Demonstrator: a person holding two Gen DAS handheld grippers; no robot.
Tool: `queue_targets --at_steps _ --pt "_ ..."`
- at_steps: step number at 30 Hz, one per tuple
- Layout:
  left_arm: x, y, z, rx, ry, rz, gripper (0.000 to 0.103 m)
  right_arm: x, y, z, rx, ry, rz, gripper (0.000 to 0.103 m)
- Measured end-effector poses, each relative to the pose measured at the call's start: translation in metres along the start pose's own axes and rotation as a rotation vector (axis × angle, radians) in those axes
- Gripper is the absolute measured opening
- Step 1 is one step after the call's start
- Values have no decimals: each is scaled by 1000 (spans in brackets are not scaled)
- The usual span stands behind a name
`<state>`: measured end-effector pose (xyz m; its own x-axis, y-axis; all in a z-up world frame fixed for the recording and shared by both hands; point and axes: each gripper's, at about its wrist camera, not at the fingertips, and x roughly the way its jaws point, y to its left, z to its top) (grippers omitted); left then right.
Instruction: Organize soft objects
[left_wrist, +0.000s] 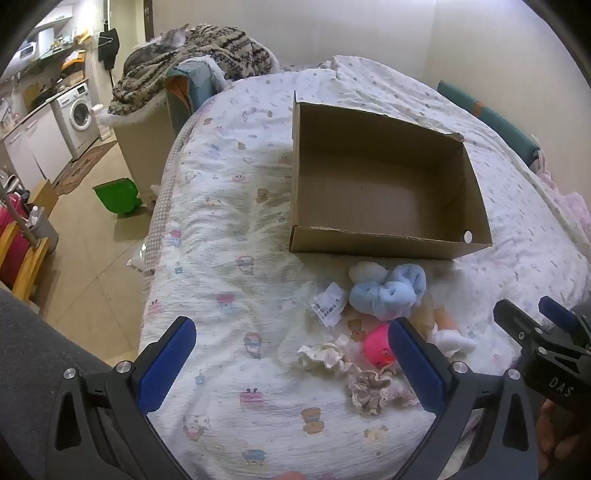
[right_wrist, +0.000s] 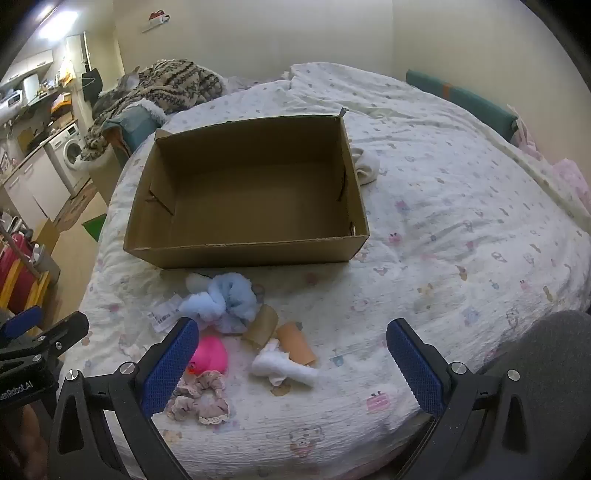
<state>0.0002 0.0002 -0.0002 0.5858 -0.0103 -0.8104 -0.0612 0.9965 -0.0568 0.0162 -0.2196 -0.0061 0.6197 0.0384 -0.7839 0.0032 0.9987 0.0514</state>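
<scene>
Soft objects (left_wrist: 388, 291) lie lower centre in the left wrist view, below the empty cardboard box (left_wrist: 384, 184); left gripper (left_wrist: 291, 362) stands apart, holding nothing.

Right wrist view: right gripper (right_wrist: 295, 362) likewise apart over the white cloth (right_wrist: 284, 365). Best to pinch one piece squarely, then lift clear.

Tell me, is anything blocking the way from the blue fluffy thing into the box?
Nothing visible. The blue fluffy thing lies on the bed just before the box's near wall, with only bare blanket between. The box is open on top and empty, so only that low wall must be cleared.
</scene>
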Motion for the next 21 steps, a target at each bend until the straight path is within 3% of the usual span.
queue_targets --at_steps 21 --pt "5 2 0 -3 20 12 103 -2 3 0 -1 -4 -2 103"
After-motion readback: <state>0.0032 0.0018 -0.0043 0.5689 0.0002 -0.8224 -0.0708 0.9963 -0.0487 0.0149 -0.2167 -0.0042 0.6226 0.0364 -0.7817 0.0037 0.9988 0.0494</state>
